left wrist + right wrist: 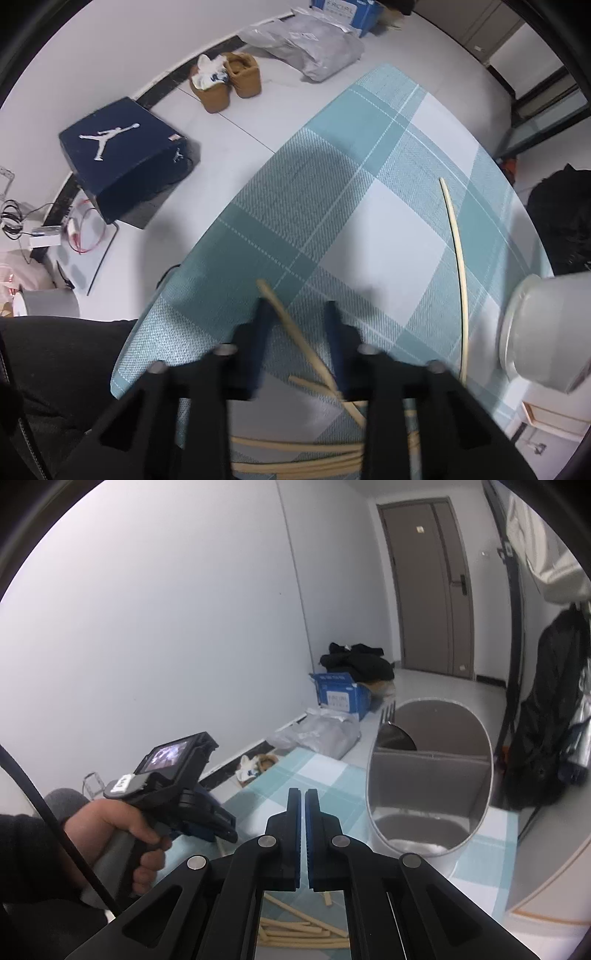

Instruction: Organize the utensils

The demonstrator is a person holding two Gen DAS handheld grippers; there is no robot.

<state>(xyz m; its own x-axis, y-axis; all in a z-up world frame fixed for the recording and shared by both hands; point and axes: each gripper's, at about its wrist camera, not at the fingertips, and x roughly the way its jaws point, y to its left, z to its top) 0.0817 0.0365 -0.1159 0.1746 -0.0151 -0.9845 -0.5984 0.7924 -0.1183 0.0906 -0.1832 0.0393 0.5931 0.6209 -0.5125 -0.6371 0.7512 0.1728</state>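
Observation:
My left gripper [297, 310] points straight down at the teal plaid tablecloth [332, 166]. A pale wooden chopstick [291, 332] lies slantwise between its two blue fingers, which stand a little apart and blurred; no pad visibly presses on it. More chopsticks [295, 452] lie heaped under the gripper body, and a single one [458, 277] lies apart to the right. My right gripper [303, 794] hovers above the heap of chopsticks [295, 932], shut with nothing in it. The grey divided utensil holder [428, 775] stands right of it, its rim [517, 332] showing at the left wrist view's right edge.
A hand [122, 823] holds the left gripper's handle. The table's edge runs along the left, with a navy shoebox [125, 158], tan slippers [229, 81] and a grey bag [306, 40] on the floor beyond. A black bag [546, 720] hangs right of the holder.

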